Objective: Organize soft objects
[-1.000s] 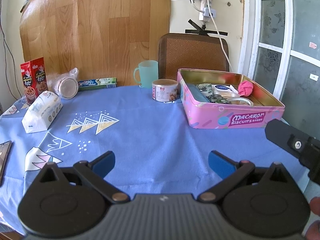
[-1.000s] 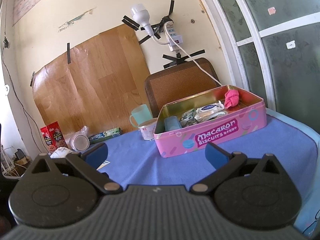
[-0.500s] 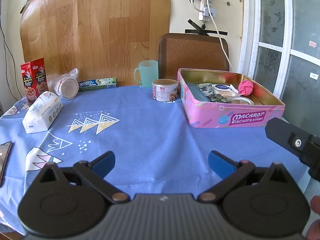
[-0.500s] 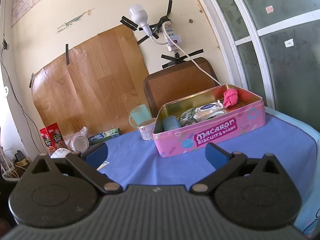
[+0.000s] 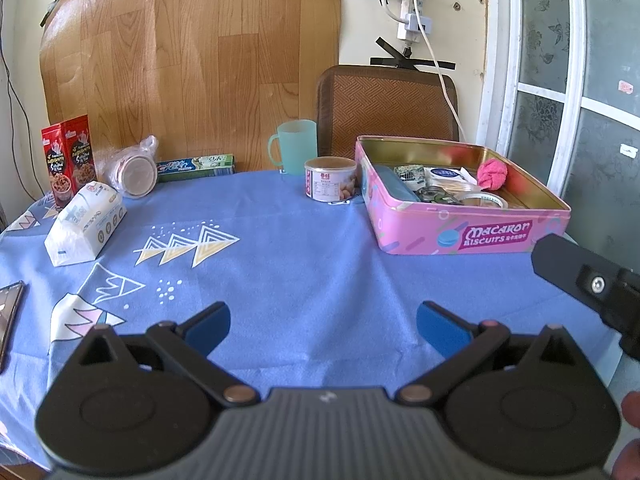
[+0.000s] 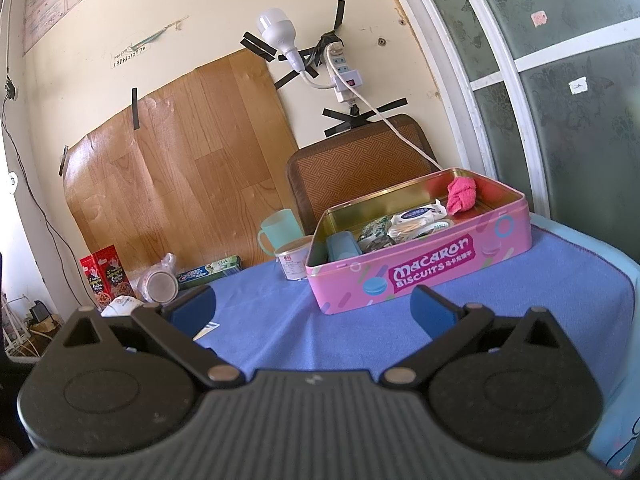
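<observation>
**Both tools wide and empty, soft items split between tin and cloth**

The pink knitted ball (image 5: 491, 174) sat in the far right corner of the pink biscuit tin (image 5: 460, 226), against the tin's gold inner wall. From my right wrist view I saw the same ball (image 6: 461, 195) resting at the back end of the tin (image 6: 420, 276), with a white wrapped packet (image 6: 422, 213), a roll of tape (image 5: 484, 200) and a blue case (image 6: 342, 245) lying in the tin with it. The tissue pack (image 5: 84, 222) lay well apart, on the left side of the blue tablecloth (image 5: 300, 264), just beside a red snack box (image 5: 68, 160) standing upright.

My left gripper (image 5: 322, 326) hovered low over the cloth with its blue fingers spread wide and nothing between them. My right gripper (image 6: 312, 306) was likewise spread wide and empty, pointing toward the tin's long printed side; part of its black body showed at the right edge of the left wrist view.

A small round can (image 5: 330, 179) stood just beside the tin's left end, and a pale green mug (image 5: 296, 146) stood behind the can. A toothpaste box (image 5: 196, 166) lay along the far edge, near a bagged stack of cups (image 5: 134, 168) lying on its side. A brown chair back (image 5: 388, 106) rose behind the tin.
</observation>
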Demonstrator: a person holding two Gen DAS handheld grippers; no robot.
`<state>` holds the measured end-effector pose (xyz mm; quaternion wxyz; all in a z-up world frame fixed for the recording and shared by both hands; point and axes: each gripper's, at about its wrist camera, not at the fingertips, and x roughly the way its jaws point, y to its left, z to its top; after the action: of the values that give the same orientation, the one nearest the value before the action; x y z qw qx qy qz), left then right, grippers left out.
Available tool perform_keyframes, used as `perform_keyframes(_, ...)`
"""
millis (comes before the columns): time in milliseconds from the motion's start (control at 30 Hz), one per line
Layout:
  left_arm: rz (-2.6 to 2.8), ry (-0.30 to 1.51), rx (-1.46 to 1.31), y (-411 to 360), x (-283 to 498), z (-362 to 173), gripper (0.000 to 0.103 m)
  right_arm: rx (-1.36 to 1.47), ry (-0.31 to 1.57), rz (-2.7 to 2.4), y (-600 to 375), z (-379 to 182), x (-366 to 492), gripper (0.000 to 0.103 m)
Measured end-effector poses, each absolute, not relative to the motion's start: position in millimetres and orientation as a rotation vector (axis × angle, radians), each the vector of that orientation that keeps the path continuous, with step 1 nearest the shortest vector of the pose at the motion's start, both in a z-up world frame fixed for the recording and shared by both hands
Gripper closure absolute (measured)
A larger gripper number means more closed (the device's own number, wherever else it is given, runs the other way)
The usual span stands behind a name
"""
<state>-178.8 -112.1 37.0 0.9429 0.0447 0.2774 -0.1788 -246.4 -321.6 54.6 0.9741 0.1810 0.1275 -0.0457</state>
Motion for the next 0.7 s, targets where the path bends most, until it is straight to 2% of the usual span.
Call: perform_keyframes(700, -0.333, 0.529, 0.095, -109.4, -181.5, 39.4, 0.0, 0.364, 0.235, -0.083, -322.9, 55.5, -247.3, 0.0)
